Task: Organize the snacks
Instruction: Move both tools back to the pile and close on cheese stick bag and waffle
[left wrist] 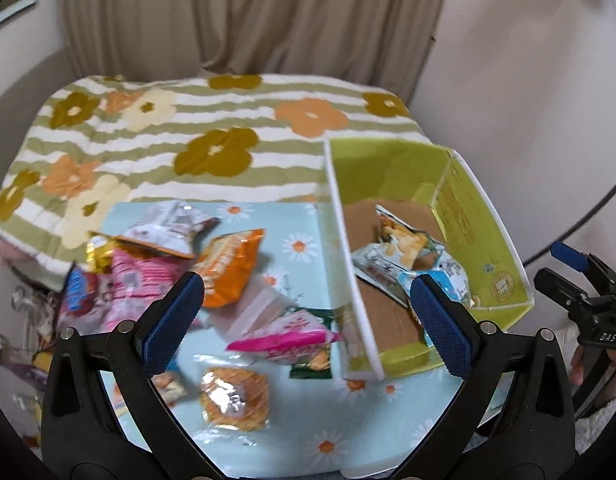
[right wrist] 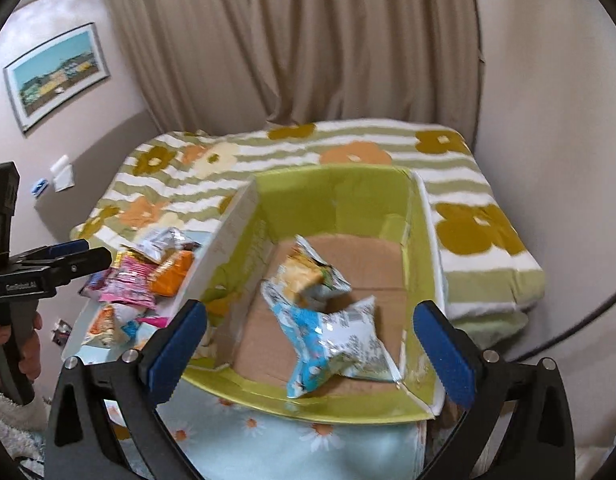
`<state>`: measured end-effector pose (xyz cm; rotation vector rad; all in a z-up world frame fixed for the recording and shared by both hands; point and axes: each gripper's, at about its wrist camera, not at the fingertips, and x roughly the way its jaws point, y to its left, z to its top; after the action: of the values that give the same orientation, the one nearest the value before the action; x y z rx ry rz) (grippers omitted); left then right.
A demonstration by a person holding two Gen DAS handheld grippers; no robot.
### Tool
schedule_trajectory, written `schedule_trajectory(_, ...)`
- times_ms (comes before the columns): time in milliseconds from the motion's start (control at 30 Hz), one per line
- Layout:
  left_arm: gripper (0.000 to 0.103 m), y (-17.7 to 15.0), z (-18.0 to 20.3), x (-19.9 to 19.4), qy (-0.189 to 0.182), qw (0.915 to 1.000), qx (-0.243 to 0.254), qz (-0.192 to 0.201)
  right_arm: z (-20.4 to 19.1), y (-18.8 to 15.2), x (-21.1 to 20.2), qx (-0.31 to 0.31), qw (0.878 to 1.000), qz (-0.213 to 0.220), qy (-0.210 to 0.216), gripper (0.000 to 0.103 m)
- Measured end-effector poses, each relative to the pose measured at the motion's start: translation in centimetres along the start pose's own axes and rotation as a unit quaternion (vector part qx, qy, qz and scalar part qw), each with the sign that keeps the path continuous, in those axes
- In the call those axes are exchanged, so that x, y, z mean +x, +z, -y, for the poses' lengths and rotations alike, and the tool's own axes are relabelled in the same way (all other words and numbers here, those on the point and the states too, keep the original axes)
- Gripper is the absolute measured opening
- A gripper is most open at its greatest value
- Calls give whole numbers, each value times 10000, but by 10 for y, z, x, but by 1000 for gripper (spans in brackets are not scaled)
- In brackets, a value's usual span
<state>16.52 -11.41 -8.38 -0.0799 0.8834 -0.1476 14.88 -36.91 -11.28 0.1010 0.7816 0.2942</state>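
Note:
A green cardboard box [right wrist: 340,196] with a brown floor stands on a daisy-print cloth [left wrist: 304,248]; it shows in the left wrist view [left wrist: 484,216] too. Inside lie a blue-and-silver snack bag [right wrist: 340,344] and a yellow-and-white bag [right wrist: 308,276]. Left of the box lies a pile of snack packets: an orange bag [left wrist: 232,268], a pink bag [left wrist: 284,340], a pink striped bag [left wrist: 140,284], and a round orange cake packet [left wrist: 234,400]. My left gripper [left wrist: 308,320] is open and empty above the pile. My right gripper [right wrist: 312,352] is open and empty above the box.
A striped floral blanket [left wrist: 212,132] covers the bed behind the cloth. Beige curtains [right wrist: 300,40] hang at the back. A framed picture [right wrist: 56,72] is on the left wall. The right gripper shows at the edge of the left wrist view [left wrist: 580,280].

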Motion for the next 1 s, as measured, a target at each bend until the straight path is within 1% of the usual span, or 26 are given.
schedule_trajectory(133, 102, -9, -19, -27, 288, 9991, -245, 182, -19, 4, -7, -194, 9991, 110, 356, 103)
schedule_trajectory(300, 102, -26, -51, -59, 686, 9950, -645, 327, -42, 5, -11, -494, 9953, 188, 810, 103)
schedule_trajectory(467, 102, -45, -81, -73, 990, 9909, -880, 235, -68, -1, -10, -712, 9908, 187, 1136, 103)
schedule_trajectory(600, 102, -56, -101, -68, 994, 9882, -1160, 70, -95, -6, -5, -904, 9867, 92, 1346, 103)
schedule_trajectory(733, 102, -62, -122, -54, 916, 9863, -1364, -123, -128, -10, 8, -1085, 9836, -20, 1441, 103)
schedule_trajectory(900, 102, -65, -150, -19, 810, 9848, -1427, -570, -166, -21, 31, -1060, 9854, -236, 1314, 103)
schedule_trajectory(1000, 102, -69, -168, 5, 668, 9823, -1488, -925, -193, -30, 49, -1065, 9858, -491, 1205, 103)
